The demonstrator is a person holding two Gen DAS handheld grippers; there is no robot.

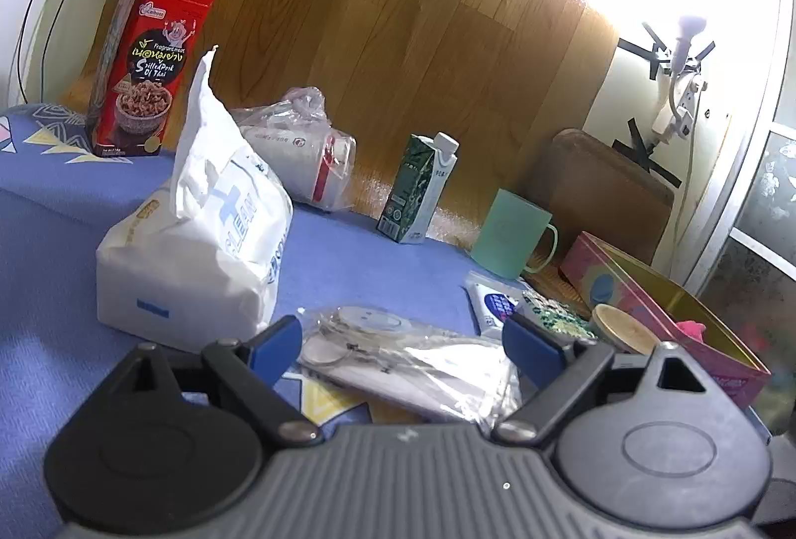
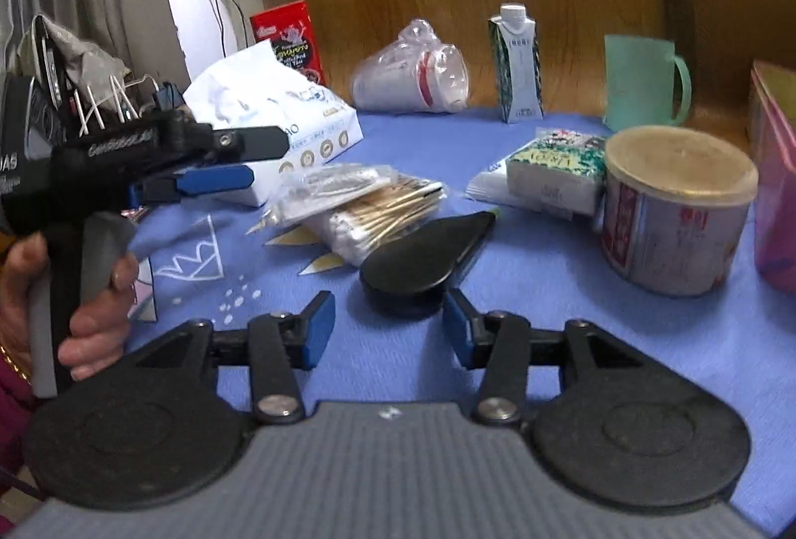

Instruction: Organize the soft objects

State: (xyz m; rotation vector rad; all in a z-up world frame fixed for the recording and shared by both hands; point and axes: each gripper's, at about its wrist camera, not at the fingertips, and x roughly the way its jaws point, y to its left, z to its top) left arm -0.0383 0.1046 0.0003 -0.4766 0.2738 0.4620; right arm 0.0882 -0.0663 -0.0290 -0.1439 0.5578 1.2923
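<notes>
Both sets of fingers spread, gripping nothing. Left gripper (image 1: 403, 350) low over the blue bedsheet (image 1: 358, 250), straddling a clear bag of cotton swabs (image 1: 398, 355). Right gripper (image 2: 388, 330) just short of a black case (image 2: 423, 260). Tissue pack (image 1: 199, 240) just left of the swabs, marked "CLEAN". Behind it a red box (image 1: 144, 76) reading "Fragrant meat... Pork Of Thai". Bagged paper cups (image 1: 308, 151), a carton (image 1: 418, 190), mint mug (image 1: 512, 235), pink tin (image 1: 661, 315). Lidded can (image 2: 676, 210) with red lettering, unreadable.
</notes>
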